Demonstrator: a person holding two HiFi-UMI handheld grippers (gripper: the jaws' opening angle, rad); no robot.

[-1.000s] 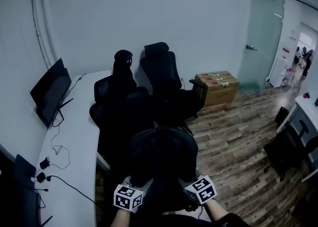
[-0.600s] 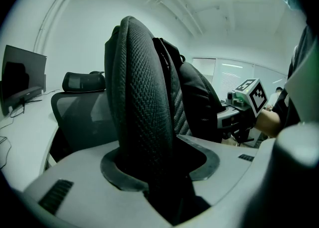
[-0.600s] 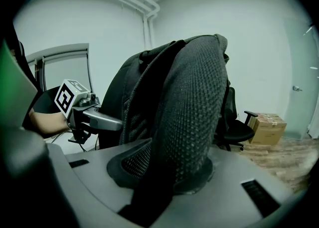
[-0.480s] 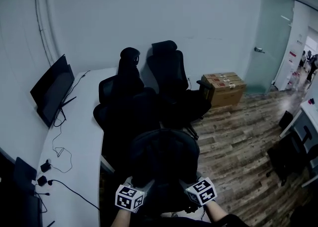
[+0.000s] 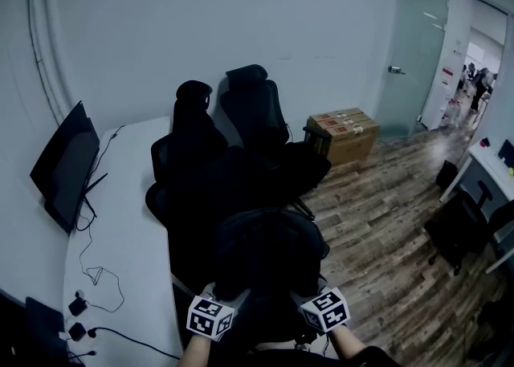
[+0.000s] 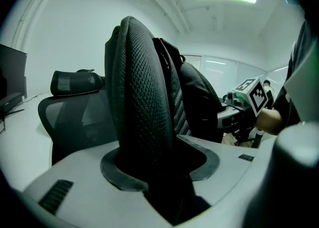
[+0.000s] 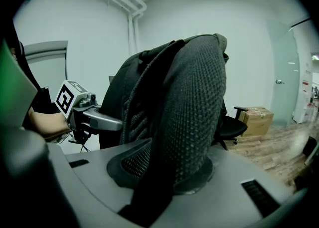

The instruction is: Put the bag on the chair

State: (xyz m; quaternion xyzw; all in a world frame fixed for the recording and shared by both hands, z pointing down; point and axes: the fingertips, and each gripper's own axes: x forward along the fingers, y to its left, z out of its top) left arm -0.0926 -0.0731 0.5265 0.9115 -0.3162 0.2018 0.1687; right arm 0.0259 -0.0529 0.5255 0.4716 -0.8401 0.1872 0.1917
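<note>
Bag (image 5: pixel 269 257) nearer chair (image 5: pixel 197 128) than before

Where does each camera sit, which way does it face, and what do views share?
Head view: on the person's head, looking steeply down at the bag, chairs beyond; left claw, right claw and forearms at bottom.
Left gripper view: on the left claw, looking along jaws clamped on the bag's mesh padding; right claw and hand at right.
Right gripper view: on the right claw, jaws likewise clamped; left claw at left.
Shared: the bag; each gripper view shows the other claw.
</note>
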